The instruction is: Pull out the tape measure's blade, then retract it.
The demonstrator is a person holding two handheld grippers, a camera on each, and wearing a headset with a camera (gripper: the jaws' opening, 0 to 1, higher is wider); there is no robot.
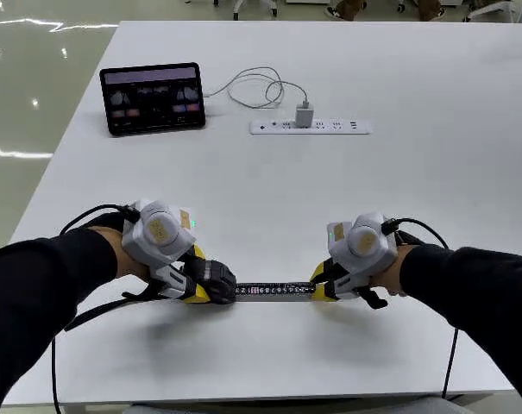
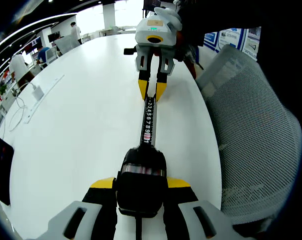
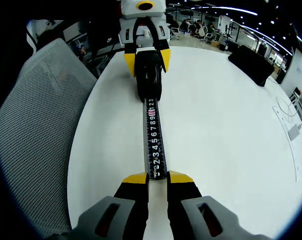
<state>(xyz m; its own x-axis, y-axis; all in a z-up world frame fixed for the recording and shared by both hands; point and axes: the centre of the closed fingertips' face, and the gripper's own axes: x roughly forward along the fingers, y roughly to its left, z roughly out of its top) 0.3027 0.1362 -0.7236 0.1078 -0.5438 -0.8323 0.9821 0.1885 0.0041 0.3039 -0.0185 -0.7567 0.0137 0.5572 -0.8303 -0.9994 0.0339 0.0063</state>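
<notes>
1. A white table (image 1: pixel 399 190) with a plain, smooth top
2. At 11 o'clock a dark tablet (image 1: pixel 153 97) stands propped up, its screen lit
3. Near 12 o'clock a white power strip (image 1: pixel 330 127) lies flat, with a white charger (image 1: pixel 304 114) plugged in; its cable (image 1: pixel 256 88) loops back toward the tablet
4. At 6 o'clock, by the near edge, is the black tape measure (image 1: pixel 213 280), its blade (image 1: pixel 273 289) drawn out toward 3 o'clock

On my feed I see a tablet (image 1: pixel 153 97) propped on the white tabletop (image 1: pixel 330 190), a power strip (image 1: pixel 310 127) just beside it, a charger (image 1: pixel 304 114) plugged in, and a looped cable (image 1: pixel 256 86).
</notes>
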